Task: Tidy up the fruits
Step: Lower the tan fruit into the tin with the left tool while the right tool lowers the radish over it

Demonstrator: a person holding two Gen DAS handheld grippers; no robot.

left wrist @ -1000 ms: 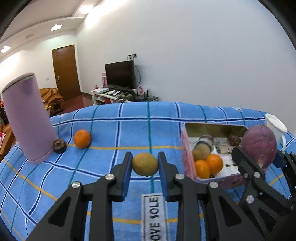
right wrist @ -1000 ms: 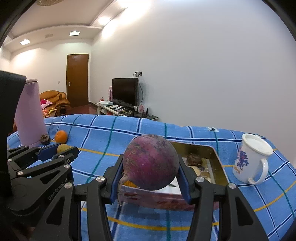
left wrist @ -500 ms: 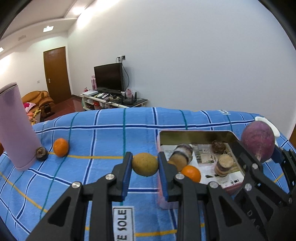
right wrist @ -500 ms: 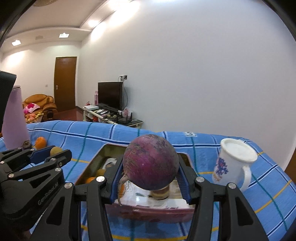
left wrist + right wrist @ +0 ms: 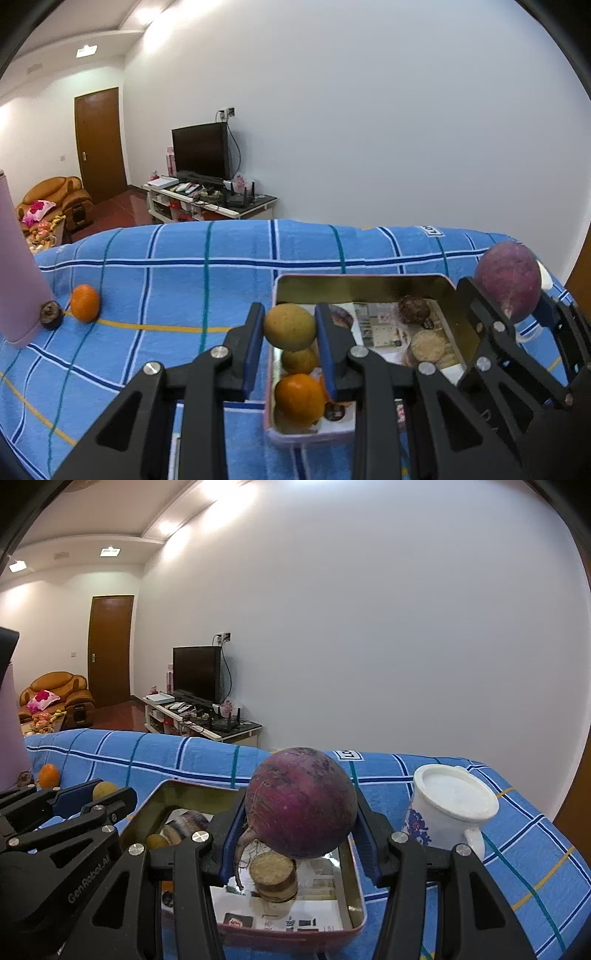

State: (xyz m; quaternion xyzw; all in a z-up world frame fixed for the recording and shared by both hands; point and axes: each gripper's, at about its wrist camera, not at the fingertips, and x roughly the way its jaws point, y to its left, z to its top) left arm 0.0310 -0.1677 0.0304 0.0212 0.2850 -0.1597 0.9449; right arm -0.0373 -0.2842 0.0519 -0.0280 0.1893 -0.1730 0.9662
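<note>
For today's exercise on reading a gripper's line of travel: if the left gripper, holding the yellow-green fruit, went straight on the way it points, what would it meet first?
Probably the open tin, likely its floor or far wall; the left gripper points down over its left end. Depth is uncertain.

"GenRobot.AI" stands in grey letters on the black left gripper (image 5: 79,799), lower left of the right-wrist view.

The left gripper (image 5: 290,326) pointed toward twelve o'clock, clamped on a fruit; the right gripper (image 5: 301,805), at its three o'clock, gripped another.
</note>
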